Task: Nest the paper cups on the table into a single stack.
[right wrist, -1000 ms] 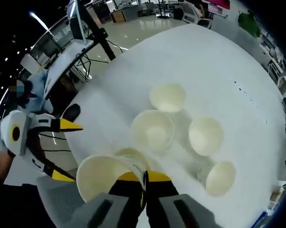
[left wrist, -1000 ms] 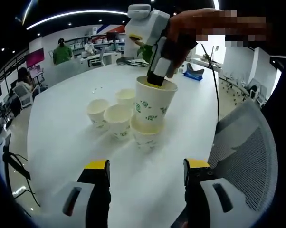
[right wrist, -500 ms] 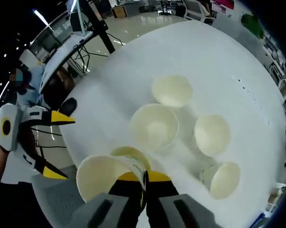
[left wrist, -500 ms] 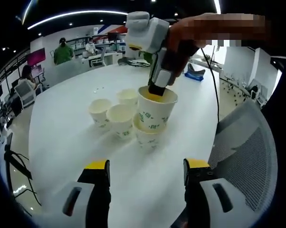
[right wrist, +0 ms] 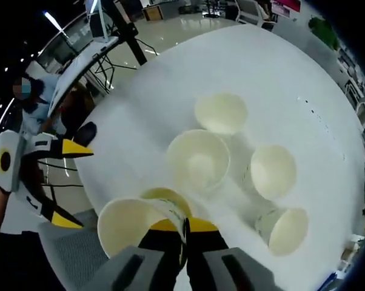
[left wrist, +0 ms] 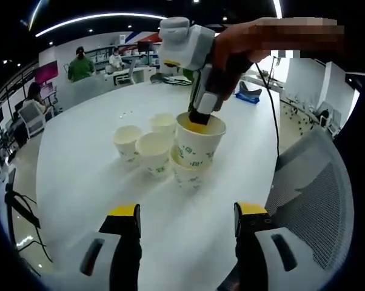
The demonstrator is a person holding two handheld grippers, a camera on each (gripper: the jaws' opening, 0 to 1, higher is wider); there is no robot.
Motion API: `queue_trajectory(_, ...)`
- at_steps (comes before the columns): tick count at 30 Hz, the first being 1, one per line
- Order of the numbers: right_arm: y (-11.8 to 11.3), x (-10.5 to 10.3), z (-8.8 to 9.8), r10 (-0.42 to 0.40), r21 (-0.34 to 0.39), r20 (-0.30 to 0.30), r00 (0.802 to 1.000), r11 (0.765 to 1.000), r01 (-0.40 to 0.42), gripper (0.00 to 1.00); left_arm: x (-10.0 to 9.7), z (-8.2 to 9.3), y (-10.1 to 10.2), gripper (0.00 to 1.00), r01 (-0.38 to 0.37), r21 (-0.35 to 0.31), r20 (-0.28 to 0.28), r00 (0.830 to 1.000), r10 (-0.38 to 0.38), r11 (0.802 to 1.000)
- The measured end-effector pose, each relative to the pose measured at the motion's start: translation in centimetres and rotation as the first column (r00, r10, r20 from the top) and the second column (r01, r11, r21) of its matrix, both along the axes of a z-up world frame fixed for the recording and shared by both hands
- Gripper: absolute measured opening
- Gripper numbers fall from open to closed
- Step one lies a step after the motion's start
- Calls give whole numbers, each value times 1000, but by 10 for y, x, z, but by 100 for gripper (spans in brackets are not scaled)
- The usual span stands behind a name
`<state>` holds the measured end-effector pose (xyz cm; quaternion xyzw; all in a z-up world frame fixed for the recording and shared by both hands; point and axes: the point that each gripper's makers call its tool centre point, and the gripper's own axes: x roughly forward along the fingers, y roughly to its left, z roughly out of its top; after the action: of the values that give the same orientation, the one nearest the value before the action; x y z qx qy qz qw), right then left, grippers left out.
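Note:
In the left gripper view my right gripper (left wrist: 202,115) reaches down from above and is shut on the rim of a white paper cup with green print (left wrist: 199,140). That cup sits partly inside another cup (left wrist: 186,174) standing on the white table (left wrist: 79,188). Loose cups (left wrist: 127,143) (left wrist: 153,153) (left wrist: 163,123) stand just left of it. My left gripper (left wrist: 187,212) is open near the table's front edge. In the right gripper view my right gripper (right wrist: 184,229) pinches the held cup (right wrist: 129,225) over the lower cup's rim (right wrist: 165,195); several empty cups (right wrist: 198,159) stand beyond. The left gripper (right wrist: 67,182) is open at left.
A grey mesh chair (left wrist: 319,194) stands right of the table. A blue object (left wrist: 248,94) lies at the table's far side. People sit and stand in the office behind (left wrist: 79,65). A tripod's dark legs (right wrist: 125,30) stand on the floor beyond the table.
The right gripper has lowered the held cup, which now sits deeper in the cup below it. The left gripper has stayed put.

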<state>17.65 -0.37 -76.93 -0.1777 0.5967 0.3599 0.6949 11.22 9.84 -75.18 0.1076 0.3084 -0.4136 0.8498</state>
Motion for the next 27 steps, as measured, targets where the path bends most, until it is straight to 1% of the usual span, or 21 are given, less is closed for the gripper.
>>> queue_trajectory(6, -2, 0, -2, 9, -14, 2, 1000, 1000, -9, 0, -6, 4, -6, 61, 7, 0, -2, 1000, -7, 1000)
queue_trajectory(7, -2, 1, -4, 12, -16, 2, 1000, 1000, -12, 0, -6, 5, -7, 60, 8, 0, -3, 1000, -8, 1000)
queue_trajectory(9, -2, 1, -4, 13, -18, 3, 1000, 1000, -13, 0, -3, 0, -4, 60, 8, 0, -4, 1000, -8, 1000)
queue_trajectory(13, -2, 1, -4, 19, -19, 3, 1000, 1000, -19, 0, -5, 4, -5, 60, 8, 1, -3, 1000, -8, 1000)
queue_trajectory(15, -2, 1, -5, 21, -18, 2, 1000, 1000, -21, 2, -5, 4, -5, 60, 6, 1, -3, 1000, -6, 1000)
queue_trajectory(20, -1, 0, -5, 25, -18, 3, 1000, 1000, -25, 4, -4, 2, -4, 60, 9, 3, -3, 1000, -9, 1000)
queue_trajectory(22, -1, 0, -3, 24, -15, 4, 1000, 1000, -24, 5, -5, 5, -6, 60, 10, 4, -2, 1000, -10, 1000)
queue_trajectory(27, -2, 2, 2, 21, -6, 21, 1000, 1000, -21, 6, -4, 4, -5, 60, 12, 5, -2, 1000, -12, 1000)
